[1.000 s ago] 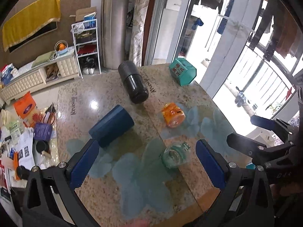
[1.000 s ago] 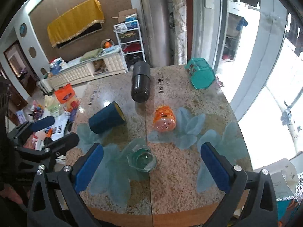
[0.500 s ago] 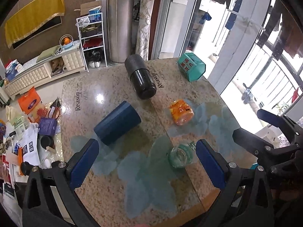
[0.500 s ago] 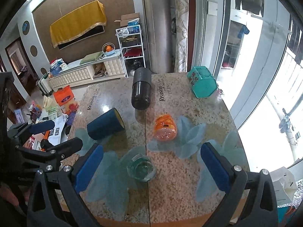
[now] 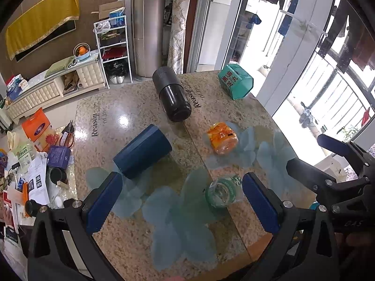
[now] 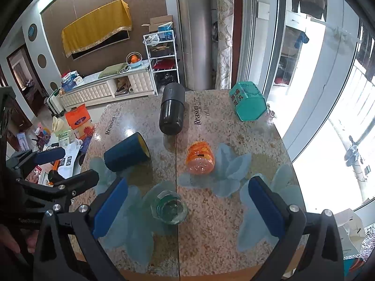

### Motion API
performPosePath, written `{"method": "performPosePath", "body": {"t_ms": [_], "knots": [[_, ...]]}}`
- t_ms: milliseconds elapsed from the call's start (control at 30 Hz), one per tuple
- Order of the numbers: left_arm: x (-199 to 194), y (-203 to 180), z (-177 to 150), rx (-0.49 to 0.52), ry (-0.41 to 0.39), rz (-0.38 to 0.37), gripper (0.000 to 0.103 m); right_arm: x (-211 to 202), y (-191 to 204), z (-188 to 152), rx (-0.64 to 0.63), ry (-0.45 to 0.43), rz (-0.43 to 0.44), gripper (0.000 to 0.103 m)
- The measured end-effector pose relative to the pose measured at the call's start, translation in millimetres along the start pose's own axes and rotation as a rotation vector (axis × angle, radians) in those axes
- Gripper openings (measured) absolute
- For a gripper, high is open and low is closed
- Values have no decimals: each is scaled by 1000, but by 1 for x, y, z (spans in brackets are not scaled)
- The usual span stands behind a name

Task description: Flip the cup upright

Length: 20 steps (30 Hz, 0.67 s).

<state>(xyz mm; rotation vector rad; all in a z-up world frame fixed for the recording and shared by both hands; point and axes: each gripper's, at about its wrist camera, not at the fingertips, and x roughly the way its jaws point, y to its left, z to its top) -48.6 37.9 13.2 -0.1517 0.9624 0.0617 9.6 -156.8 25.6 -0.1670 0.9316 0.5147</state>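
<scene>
A dark blue cup (image 5: 143,151) with a yellow inside lies on its side on the granite table (image 5: 131,107); it also shows in the right wrist view (image 6: 126,155), mouth facing right. My left gripper (image 5: 180,202) is open and empty, held above the table's near edge, the cup just beyond its left finger. My right gripper (image 6: 187,207) is open and empty, above the near edge. Each gripper shows in the other's view: the right one (image 5: 328,161), the left one (image 6: 61,164).
A black cylinder (image 5: 172,99) lies on its side at the back. An orange jar (image 5: 221,138) lies in the middle. A clear green glass jar (image 5: 221,190) sits near the front. A teal box (image 5: 235,84) stands at the back right. Cluttered floor lies left of the table.
Both grippers have pulled back and risen a little, so the table's objects look smaller and farther. Nothing on the table has moved.
</scene>
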Motion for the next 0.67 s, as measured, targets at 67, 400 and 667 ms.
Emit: {"method": "performPosePath", "body": {"t_ms": [67, 400, 667], "knots": [[0, -1, -1, 4, -1, -1, 103, -2, 0, -1, 2, -3, -4, 103], [-2, -4, -3, 21, -2, -6, 103, -3, -2, -7, 18, -1, -14, 103], [-2, -4, -3, 21, -5, -9, 103, -3, -3, -9, 21, -2, -16, 103]]}}
